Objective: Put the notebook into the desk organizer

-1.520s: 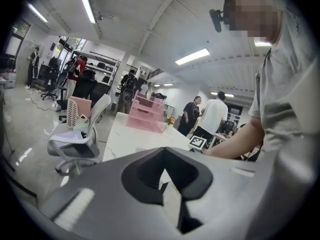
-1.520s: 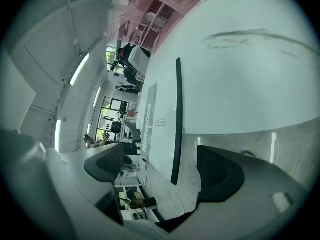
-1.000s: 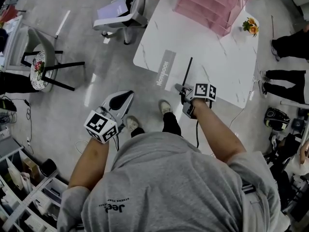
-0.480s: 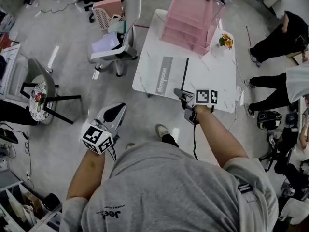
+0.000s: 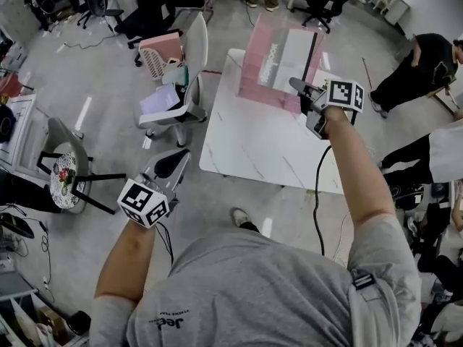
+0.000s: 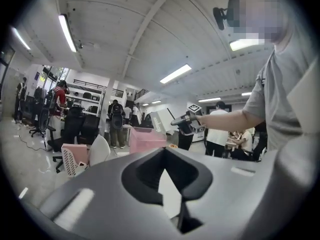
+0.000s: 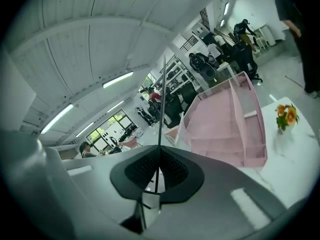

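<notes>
While the right gripper [image 5: 296,87] is clamped tight on the notebook [image 5: 286,58], the book is held up in the air, overlapping the pink desk organizer [image 5: 251,82] at the table's [image 5: 253,147] 12 o'clock end. The left gripper [image 5: 176,161] hangs off the table around 8 o'clock, jaws pinched together with nothing in them.

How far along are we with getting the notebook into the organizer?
Done: the thin grey-and-white notebook is off the white marble-look table, clamped in the right gripper. In hand: it is held up over the pink translucent tiered desk organizer. Left: slot it in and release. The left gripper is shut on nothing.
</notes>
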Demonstrator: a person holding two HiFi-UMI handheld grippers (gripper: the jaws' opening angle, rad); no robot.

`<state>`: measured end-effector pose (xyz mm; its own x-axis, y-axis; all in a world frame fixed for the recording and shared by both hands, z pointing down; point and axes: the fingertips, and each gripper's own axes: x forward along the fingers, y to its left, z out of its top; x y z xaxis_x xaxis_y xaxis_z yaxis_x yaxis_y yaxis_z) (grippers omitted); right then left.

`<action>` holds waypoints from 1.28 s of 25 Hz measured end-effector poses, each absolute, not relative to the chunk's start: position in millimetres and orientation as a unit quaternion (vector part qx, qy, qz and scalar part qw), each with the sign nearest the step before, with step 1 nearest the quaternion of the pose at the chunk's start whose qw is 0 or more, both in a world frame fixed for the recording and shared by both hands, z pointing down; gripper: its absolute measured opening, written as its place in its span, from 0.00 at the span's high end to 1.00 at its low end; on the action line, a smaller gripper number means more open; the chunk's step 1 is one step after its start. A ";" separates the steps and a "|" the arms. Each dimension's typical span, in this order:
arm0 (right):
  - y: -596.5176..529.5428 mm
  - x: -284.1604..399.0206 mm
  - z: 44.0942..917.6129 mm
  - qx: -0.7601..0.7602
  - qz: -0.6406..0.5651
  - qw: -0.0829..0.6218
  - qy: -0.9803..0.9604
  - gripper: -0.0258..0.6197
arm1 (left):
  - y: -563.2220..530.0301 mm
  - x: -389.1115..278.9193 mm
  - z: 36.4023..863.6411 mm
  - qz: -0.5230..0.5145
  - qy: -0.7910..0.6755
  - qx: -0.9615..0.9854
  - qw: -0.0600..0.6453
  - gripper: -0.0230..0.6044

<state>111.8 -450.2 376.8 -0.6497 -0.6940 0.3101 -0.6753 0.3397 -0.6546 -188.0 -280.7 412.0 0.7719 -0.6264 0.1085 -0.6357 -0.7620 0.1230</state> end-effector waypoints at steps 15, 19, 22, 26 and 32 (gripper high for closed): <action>-682.2 158.4 418.3 -0.394 -0.493 -0.023 0.775 0.94 | -457.0 -100.1 356.6 -0.006 -0.372 0.927 0.057 0.87; -697.3 158.2 449.6 -0.393 -0.512 -0.085 0.759 0.94 | -471.7 -86.0 369.1 -0.002 -0.366 0.928 0.067 0.87; -702.2 166.7 467.1 -0.417 -0.516 -0.140 0.735 0.94 | -479.0 -77.9 378.7 0.005 -0.362 0.929 0.072 0.87; -709.1 176.2 475.6 -0.446 -0.489 -0.206 0.720 0.92 | -485.8 -72.9 382.2 0.010 -0.360 0.930 0.076 0.87; -715.6 182.6 477.9 -0.474 -0.378 -0.341 0.718 0.85 | -494.8 -70.0 381.8 0.018 -0.354 0.932 0.076 0.87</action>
<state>182.6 -715.6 477.9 -0.3181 -0.4237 0.8481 -0.9390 0.2638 -0.2204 -70.0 -494.8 381.8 0.7489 -0.6570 0.0868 -0.6624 -0.7381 0.1284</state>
